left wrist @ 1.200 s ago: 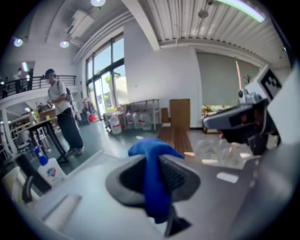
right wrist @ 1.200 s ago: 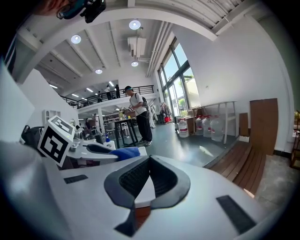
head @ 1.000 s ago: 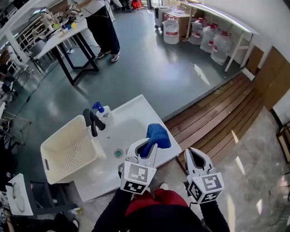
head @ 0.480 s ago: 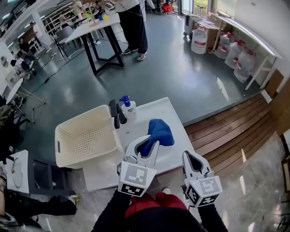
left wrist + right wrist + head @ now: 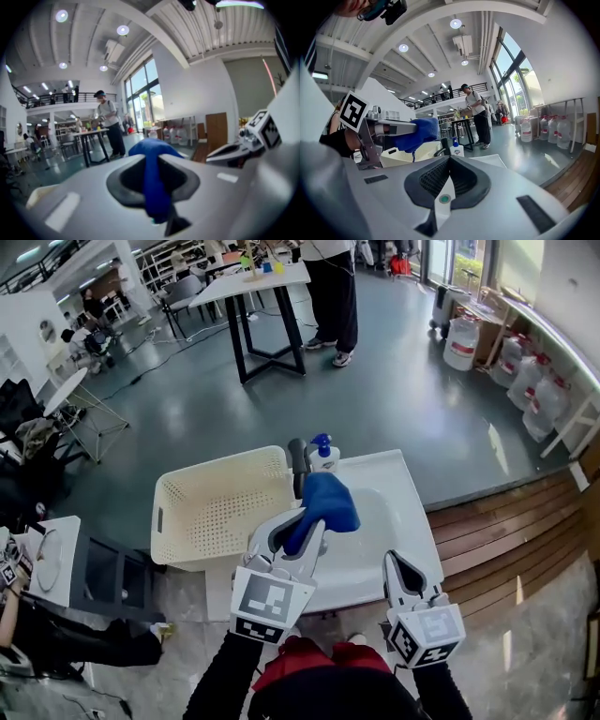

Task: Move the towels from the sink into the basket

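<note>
My left gripper [image 5: 302,522] is shut on a blue towel [image 5: 325,503], held in the air above the white sink [image 5: 394,521], just right of the basket's near corner. In the left gripper view the blue towel [image 5: 152,183] hangs pinched between the jaws. The cream perforated basket [image 5: 217,505] stands to the left of the sink and looks empty. My right gripper [image 5: 403,574] is at the sink's front edge, shut with nothing in it; its own view shows the jaws [image 5: 449,159] pressed together and the towel [image 5: 418,133] off to the left.
A black faucet [image 5: 298,461] and a soap bottle with a blue pump [image 5: 323,456] stand at the sink's back edge. A black-legged table [image 5: 253,296] with a person beside it stands farther off. Water jugs [image 5: 461,341] line the right wall. A white side stand [image 5: 52,559] sits at left.
Both grippers have moved left along the sink. The left one has risen and carried the blue towel toward the basket. The view has swung left with them.
</note>
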`<action>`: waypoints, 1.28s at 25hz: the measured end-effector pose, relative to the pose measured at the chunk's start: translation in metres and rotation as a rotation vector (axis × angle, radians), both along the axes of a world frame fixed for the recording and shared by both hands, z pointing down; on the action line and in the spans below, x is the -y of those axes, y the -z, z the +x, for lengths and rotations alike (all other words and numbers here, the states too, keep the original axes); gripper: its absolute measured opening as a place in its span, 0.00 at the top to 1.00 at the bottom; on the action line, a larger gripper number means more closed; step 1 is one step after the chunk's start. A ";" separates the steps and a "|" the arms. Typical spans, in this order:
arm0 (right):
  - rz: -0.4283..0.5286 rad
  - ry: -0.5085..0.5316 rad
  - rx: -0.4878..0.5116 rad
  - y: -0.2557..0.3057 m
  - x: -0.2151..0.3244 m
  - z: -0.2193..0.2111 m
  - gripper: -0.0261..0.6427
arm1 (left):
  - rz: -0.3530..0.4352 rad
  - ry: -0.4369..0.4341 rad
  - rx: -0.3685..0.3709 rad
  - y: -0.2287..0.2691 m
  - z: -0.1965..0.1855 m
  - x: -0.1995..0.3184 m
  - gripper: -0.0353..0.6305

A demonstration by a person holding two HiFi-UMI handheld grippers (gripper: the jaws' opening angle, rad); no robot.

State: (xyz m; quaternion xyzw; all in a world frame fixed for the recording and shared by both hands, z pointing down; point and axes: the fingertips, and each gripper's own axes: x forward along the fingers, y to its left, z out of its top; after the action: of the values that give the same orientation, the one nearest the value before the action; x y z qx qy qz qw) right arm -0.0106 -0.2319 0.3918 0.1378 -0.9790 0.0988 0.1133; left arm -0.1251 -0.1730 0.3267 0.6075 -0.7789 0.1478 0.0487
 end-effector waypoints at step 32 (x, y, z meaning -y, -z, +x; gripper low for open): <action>0.037 -0.209 -0.044 -0.002 -0.098 -0.115 0.95 | -0.260 -0.302 0.026 -0.065 -0.149 -0.092 0.84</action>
State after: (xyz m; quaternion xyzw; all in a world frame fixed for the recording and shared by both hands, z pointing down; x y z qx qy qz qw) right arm -0.1259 -0.1343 0.3934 0.2434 -0.9582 0.0891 0.1214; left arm -0.2744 -0.0815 0.3918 0.7039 -0.6540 0.2606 0.0939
